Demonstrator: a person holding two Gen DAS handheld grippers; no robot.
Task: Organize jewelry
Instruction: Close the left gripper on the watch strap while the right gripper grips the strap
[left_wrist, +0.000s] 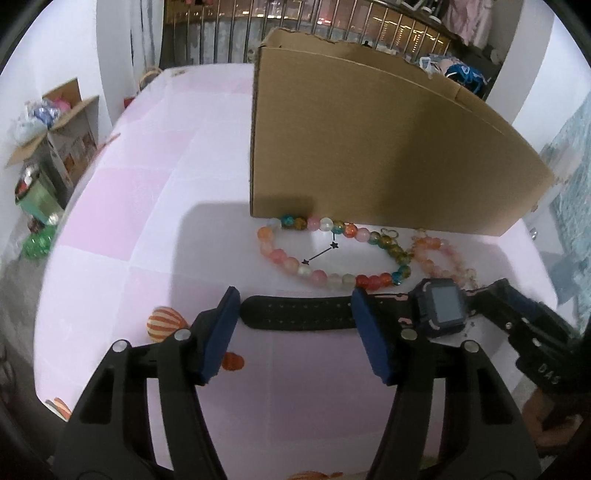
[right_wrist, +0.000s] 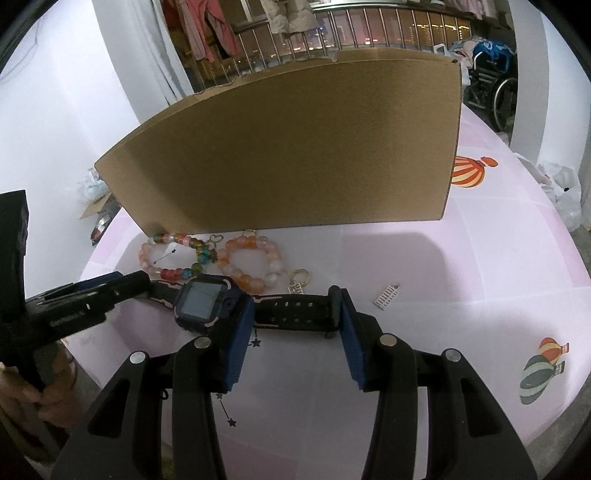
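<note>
A black watch (left_wrist: 439, 310) with a square screen lies flat on the pink cloth, its strap stretched left and right. My left gripper (left_wrist: 295, 306) stands open astride the long perforated strap (left_wrist: 295, 314), which passes under its right finger. My right gripper (right_wrist: 295, 314) holds the short buckle strap (right_wrist: 295, 308): the case (right_wrist: 203, 299) sits against its left pad and the upturned buckle end against its right pad. Just beyond lie a multicoloured bead string (left_wrist: 373, 280) and a pink-orange bead bracelet (right_wrist: 251, 282).
A tall cardboard box (left_wrist: 369, 147) stands right behind the beads. A gold keyring charm (right_wrist: 299, 282) and a small white tag (right_wrist: 386, 295) lie near the strap. The checked pink cloth (left_wrist: 147, 221) covers the table, with its edge at the left and clutter on the floor beyond.
</note>
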